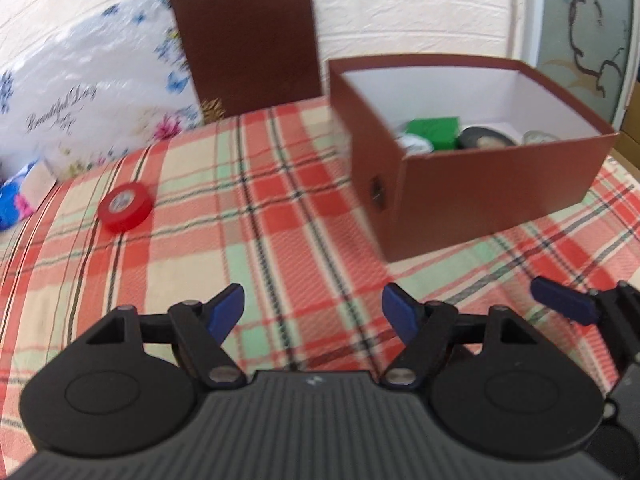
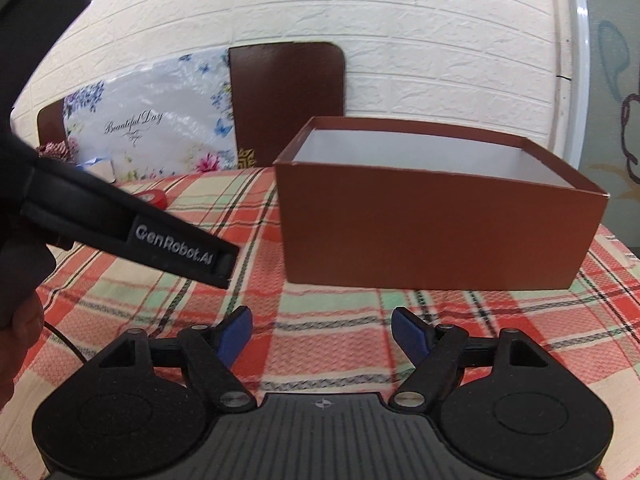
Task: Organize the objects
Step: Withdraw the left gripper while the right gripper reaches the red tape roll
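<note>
Left wrist view, items on a plaid-covered surface (image 1: 280, 208):
- Left tool (image 1: 312, 312): lower centre of frame, blue pads spread apart, nothing between them, hanging above the cloth.
- Right tool (image 1: 560, 304): one blue pad visible at the lower right edge.
- Red tape roll (image 1: 126, 207): lying flat, left of frame, well apart from the box.
- Brown box (image 1: 492, 192): open-topped, white inside, right of frame. Contents: green block (image 1: 434, 130), dark tape roll (image 1: 486, 138), pale rounded items, too blurred to identify.
- Brown lid (image 1: 248, 40): leaning upright against the white wall, upper centre.
- Floral bag (image 1: 80, 112): upper left, beside the lid.

Right wrist view:
- Right tool (image 2: 322, 338): lower centre, pads spread wide, empty, facing the brown box (image 2: 436, 236).
- Left tool body: black, crossing the left of frame, partly hiding the red tape roll (image 2: 154, 197).
</note>
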